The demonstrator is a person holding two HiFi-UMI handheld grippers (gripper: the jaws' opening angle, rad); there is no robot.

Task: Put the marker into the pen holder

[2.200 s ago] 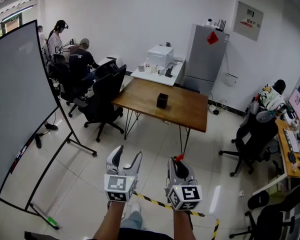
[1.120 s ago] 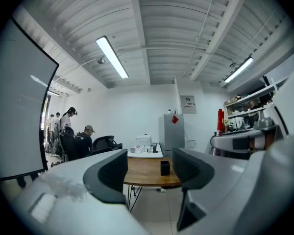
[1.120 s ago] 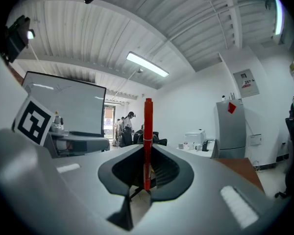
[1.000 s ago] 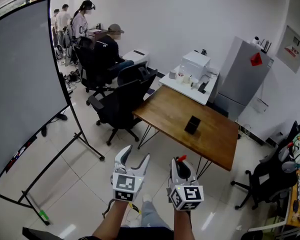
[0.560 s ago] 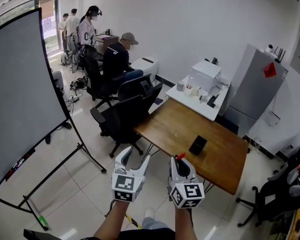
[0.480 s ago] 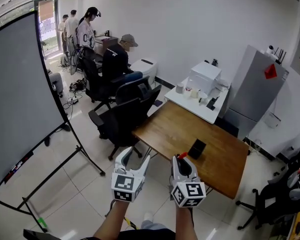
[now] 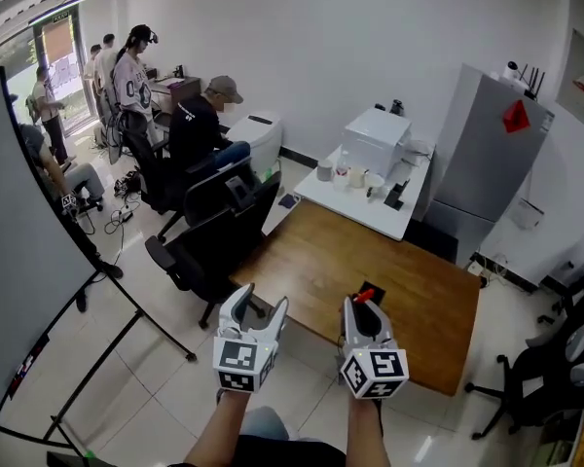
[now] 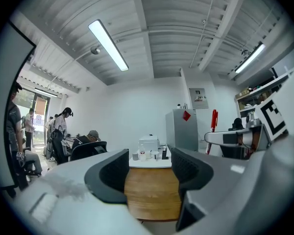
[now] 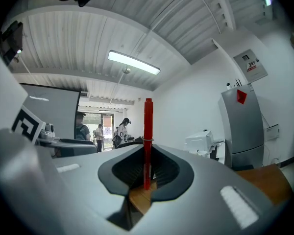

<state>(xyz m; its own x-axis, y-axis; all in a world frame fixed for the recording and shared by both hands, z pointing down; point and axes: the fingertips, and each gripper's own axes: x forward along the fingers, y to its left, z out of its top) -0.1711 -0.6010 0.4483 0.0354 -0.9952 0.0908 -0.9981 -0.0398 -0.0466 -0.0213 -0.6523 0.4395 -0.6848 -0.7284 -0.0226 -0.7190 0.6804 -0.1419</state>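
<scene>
Well, our right gripper (image 7: 362,311) clamps the red marker (image 9: 148,141) upright near the wooden table (image 7: 419,295); our left gripper (image 7: 254,311) gapes empty.

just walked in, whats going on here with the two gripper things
A person faces a wooden table with a gripper in each hand. The right gripper is shut on a red marker, which stands upright between its jaws. The left gripper is open with nothing in it. The marker is not yet in a pen holder, and the holder itself cannot be made out clearly in these views.
</scene>
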